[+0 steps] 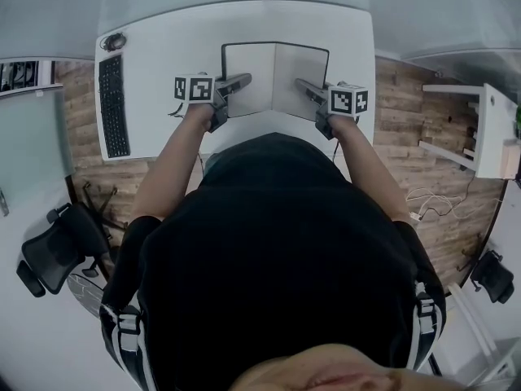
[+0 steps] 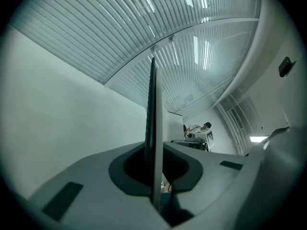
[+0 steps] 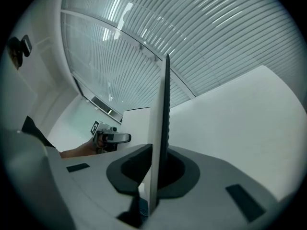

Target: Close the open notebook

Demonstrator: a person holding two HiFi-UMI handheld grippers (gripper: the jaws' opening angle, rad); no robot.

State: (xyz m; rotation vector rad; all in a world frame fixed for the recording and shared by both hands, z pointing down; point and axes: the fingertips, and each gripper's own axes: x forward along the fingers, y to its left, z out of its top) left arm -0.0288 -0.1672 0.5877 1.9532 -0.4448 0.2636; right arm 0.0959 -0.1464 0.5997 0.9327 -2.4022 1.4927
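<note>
An open notebook (image 1: 275,76) with white pages and a dark cover lies spread on the white desk (image 1: 163,55) in the head view. My left gripper (image 1: 237,81) holds its left edge and my right gripper (image 1: 304,86) holds its right edge. In the left gripper view, the left cover (image 2: 153,128) runs edge-on as a thin upright strip, clamped by my left gripper (image 2: 154,178). The right gripper view shows the right cover (image 3: 161,128) the same way, pinched by my right gripper (image 3: 153,178). The left gripper (image 3: 111,139) also appears there, across the pages.
A black keyboard (image 1: 114,104) lies along the desk's left side with a coiled cable (image 1: 112,41) behind it. An office chair (image 1: 53,251) stands on the floor at the left. White shelving (image 1: 488,129) stands at the right. A distant person (image 2: 204,127) sits at another desk.
</note>
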